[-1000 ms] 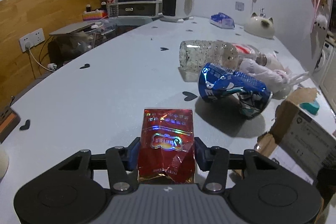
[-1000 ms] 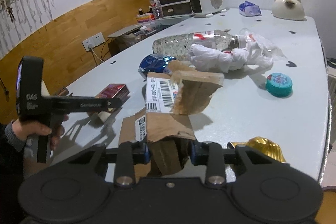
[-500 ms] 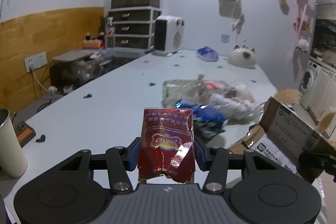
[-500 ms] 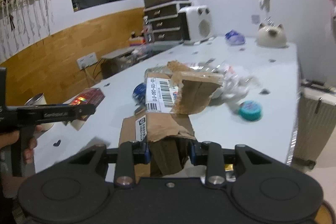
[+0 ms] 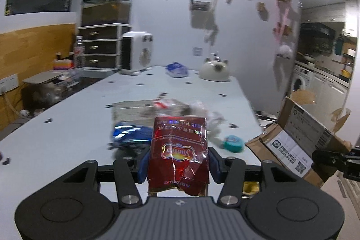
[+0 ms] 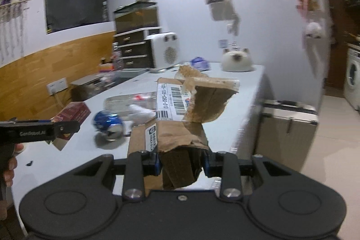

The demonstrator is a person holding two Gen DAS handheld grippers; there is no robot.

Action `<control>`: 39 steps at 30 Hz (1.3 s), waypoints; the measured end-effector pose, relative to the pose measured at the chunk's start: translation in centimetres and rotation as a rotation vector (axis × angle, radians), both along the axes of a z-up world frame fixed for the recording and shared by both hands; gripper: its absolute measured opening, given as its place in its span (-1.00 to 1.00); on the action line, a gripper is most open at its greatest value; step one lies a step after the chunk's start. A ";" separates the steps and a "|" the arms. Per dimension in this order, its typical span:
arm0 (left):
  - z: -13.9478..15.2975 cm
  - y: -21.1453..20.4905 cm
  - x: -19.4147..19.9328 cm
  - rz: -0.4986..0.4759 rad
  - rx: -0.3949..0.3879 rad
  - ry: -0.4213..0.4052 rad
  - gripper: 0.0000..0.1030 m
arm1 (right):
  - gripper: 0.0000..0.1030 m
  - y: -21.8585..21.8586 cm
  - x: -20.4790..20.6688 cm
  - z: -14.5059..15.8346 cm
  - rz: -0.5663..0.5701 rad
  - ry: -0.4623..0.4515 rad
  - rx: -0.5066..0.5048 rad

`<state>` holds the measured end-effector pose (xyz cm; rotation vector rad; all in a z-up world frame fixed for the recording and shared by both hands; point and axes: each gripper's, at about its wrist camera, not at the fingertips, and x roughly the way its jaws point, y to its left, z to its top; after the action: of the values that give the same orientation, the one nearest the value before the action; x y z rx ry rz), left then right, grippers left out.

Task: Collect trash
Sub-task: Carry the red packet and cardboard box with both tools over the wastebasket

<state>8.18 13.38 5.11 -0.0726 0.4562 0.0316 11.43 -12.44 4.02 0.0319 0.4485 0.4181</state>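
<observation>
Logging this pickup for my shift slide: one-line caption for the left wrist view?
Left tool shut on a crumpled red foil packet, raised above the littered white table.

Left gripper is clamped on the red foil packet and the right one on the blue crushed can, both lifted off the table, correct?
Not quite. The right gripper is shut on the torn cardboard box, not the can; the blue crushed can lies on the table, as the right wrist view shows. The left gripper does hold the red foil packet, lifted.
</observation>
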 end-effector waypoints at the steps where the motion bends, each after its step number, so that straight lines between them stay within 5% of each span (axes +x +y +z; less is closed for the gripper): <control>1: -0.1 -0.7 0.1 -0.015 -0.002 0.000 0.02 | -0.34 -0.8 -0.1 -0.1 -0.019 -0.001 -0.001; 22: -2.2 -17.8 4.6 -0.344 -0.031 0.069 0.02 | -0.33 -15.2 -2.6 -2.9 -0.344 0.065 -0.043; 39: -8.4 -26.4 9.7 -0.441 -0.144 0.308 0.02 | -0.32 -19.8 -0.3 -7.1 -0.433 0.206 -0.075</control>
<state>17.89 -13.02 -3.28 -0.1080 0.7742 -0.4288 11.11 -32.22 -3.12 0.0976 0.6428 -0.0298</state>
